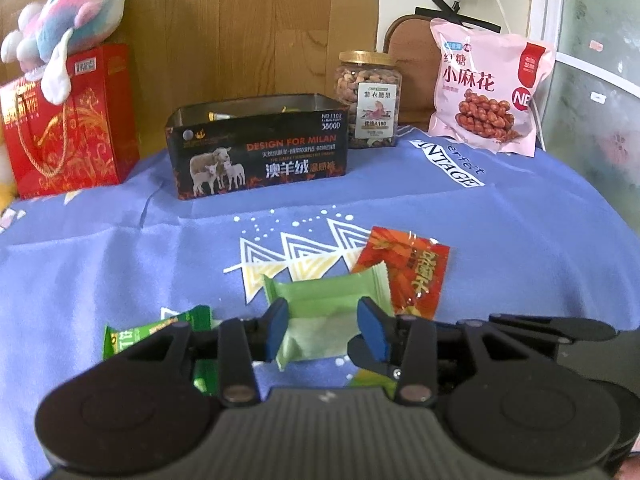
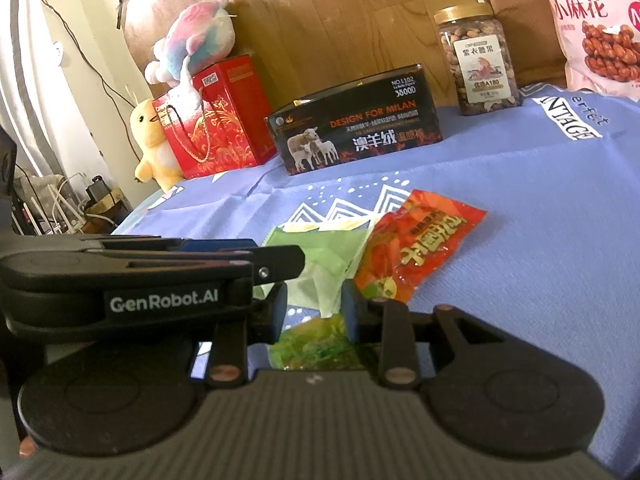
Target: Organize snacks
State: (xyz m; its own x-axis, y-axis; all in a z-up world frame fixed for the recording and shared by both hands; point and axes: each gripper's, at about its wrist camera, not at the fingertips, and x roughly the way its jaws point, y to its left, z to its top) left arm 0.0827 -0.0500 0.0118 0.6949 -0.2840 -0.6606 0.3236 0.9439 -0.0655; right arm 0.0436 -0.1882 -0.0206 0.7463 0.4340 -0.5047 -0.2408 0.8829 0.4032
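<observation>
Left gripper (image 1: 323,330): we see its blue pads apart, one on each side of the pale green packet, with a gap between pad and wrapper on both sides; the jaws stand open and grip nothing.
Pale green packet (image 1: 320,320): it lies flat on the cloth between and just beyond the left fingertips.
Right gripper (image 2: 314,312): we see its jaws parted with nothing pinched between them; a green and yellow wrapper (image 2: 312,342) lies on the cloth below the gap.
Bright green packet (image 1: 160,330): it lies to the left of the left gripper, partly hidden under its left finger.
Red packet (image 1: 404,270): it lies just beyond the pale green packet and to its right, their edges overlapping.
Blue tablecloth (image 1: 500,240): it spreads under both grippers and all the snacks.
Black tin (image 1: 256,148): it stands open-topped, well beyond the left gripper, straight ahead.
Nut jar (image 1: 370,100): it stands upright just right of the tin.
Pink snack bag (image 1: 486,88): it stands far ahead, right of the jar.
Red gift bag (image 1: 68,120): it stands far ahead on the left, with a plush toy (image 1: 68,20) on top.
Yellow plush (image 2: 154,140): from the right wrist view we see it just left of the gift bag.
</observation>
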